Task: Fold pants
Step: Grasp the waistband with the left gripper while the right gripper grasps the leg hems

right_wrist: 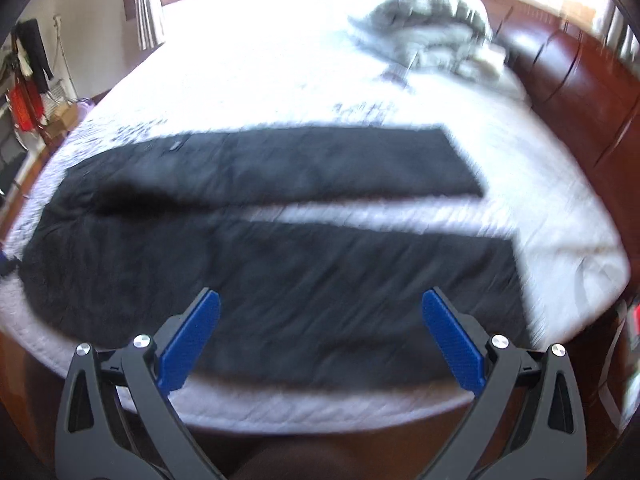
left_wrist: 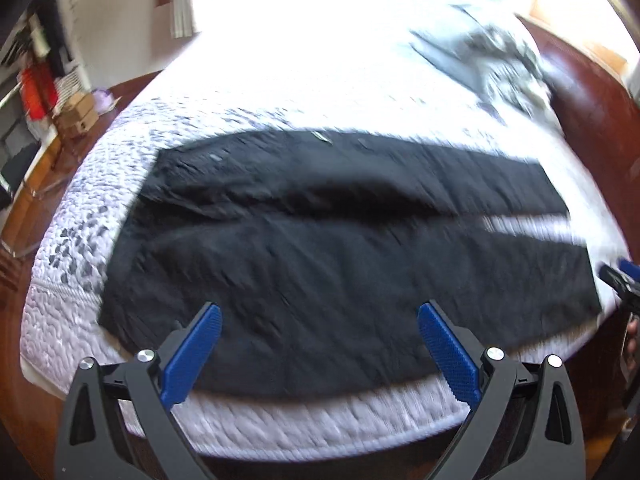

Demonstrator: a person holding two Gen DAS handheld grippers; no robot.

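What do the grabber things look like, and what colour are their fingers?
The left gripper and the right gripper look the same. Each has two black plastic arms shaped like an open V, with triangle cut-outs low down and round silver bolt heads at the joints. The fingers wear flat, bright blue pads with a bumpy texture. No cables or sleeves show.
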